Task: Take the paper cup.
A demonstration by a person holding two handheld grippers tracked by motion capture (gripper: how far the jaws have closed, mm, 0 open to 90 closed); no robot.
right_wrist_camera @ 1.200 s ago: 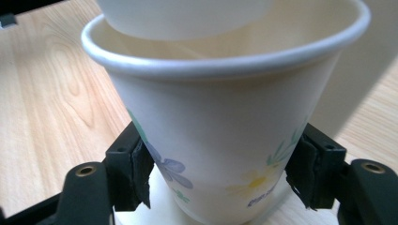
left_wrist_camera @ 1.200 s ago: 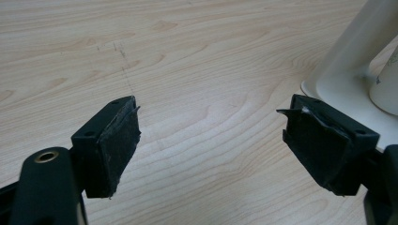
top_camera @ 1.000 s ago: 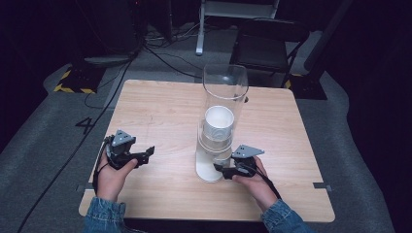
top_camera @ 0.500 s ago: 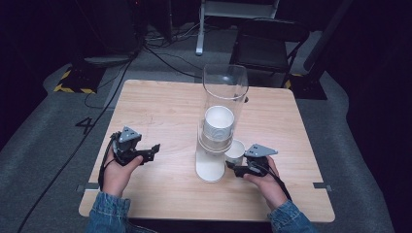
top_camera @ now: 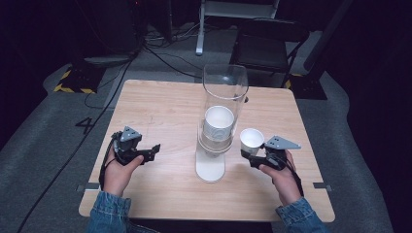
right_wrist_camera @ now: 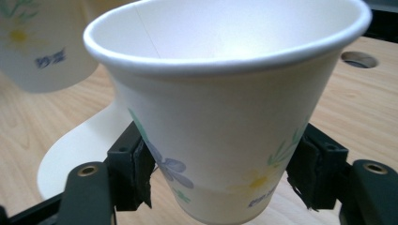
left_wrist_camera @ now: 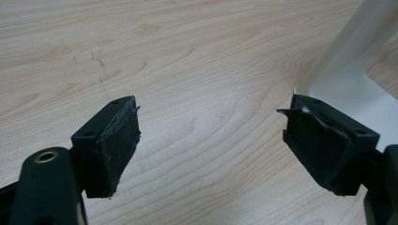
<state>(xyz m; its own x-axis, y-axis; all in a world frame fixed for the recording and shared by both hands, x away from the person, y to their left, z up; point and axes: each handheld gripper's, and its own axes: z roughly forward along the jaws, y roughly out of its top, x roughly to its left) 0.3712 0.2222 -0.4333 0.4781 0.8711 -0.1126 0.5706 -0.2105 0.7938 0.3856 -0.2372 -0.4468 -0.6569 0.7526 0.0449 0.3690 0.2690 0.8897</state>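
A clear tube dispenser (top_camera: 221, 97) on a white base (top_camera: 210, 168) stands mid-table with a stack of white paper cups (top_camera: 218, 124) inside. My right gripper (top_camera: 248, 155) is shut on one flowered paper cup (top_camera: 251, 141), upright, just right of the dispenser. In the right gripper view the cup (right_wrist_camera: 225, 108) sits between both pads, with the white base (right_wrist_camera: 80, 145) and the stacked cups (right_wrist_camera: 42, 47) behind it. My left gripper (top_camera: 155, 149) stands open over bare wood left of the dispenser, nothing between its pads (left_wrist_camera: 117, 140); the base (left_wrist_camera: 356, 89) lies at the right.
The wooden table (top_camera: 165, 104) has a small round hole (right_wrist_camera: 359, 59) near the back right. A dark chair (top_camera: 269, 46) and cables (top_camera: 160, 53) lie on the floor beyond the far edge.
My right gripper has pulled one cup out from the dispenser's bottom and carried it right and up. The left gripper has shifted slightly toward the dispenser, still open.
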